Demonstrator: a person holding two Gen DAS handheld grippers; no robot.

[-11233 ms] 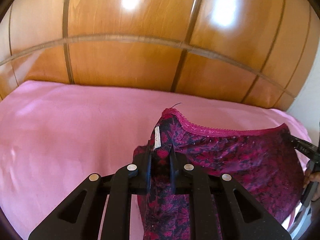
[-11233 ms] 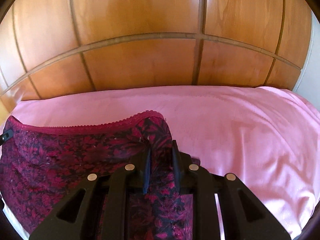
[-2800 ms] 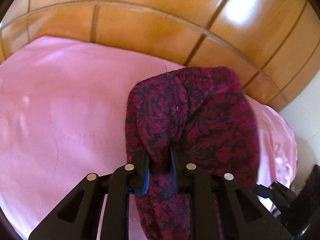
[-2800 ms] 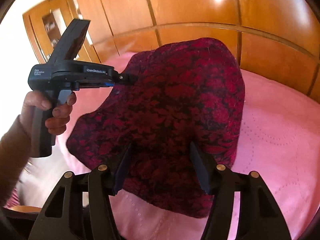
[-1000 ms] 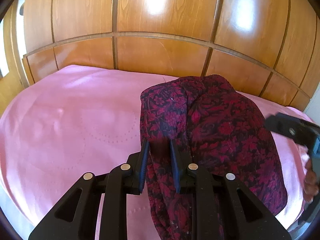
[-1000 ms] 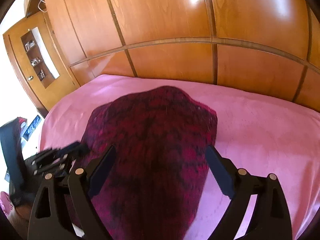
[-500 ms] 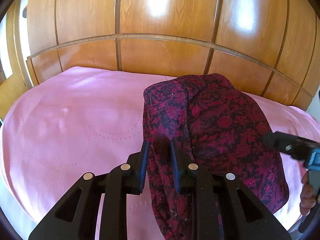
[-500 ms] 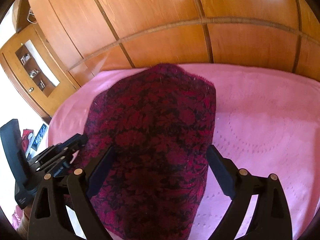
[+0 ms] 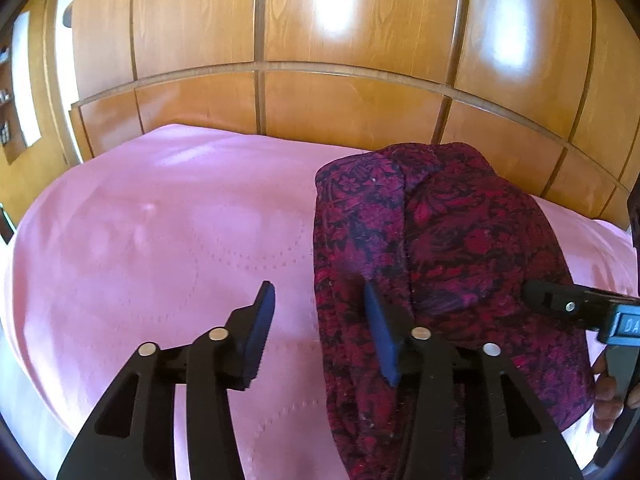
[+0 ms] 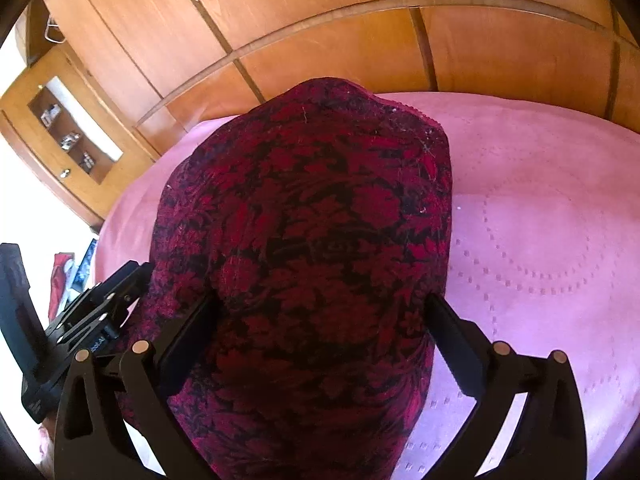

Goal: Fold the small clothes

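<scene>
Both tongs are standing released: left tongs (image 9: 316, 320) are gaping beside the garment's left edge (one finger touching cloth, nothing pinched), right tongs (image 10: 320, 336) are straddling the folded dark-red floral garment (image 10: 304, 240) without clamping it. It's lying bundled near the bed's (image 9: 140, 240) near edge; I'm judging a fold just laid, next move calling for a re-grip or flattening. Open pink bedspread is lying left and right, headboard (image 9: 340, 108) is closing off the far side.

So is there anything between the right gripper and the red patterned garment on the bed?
Nothing visible. The right gripper is open, its jaws either side of the folded garment on the pink bedspread.
</scene>
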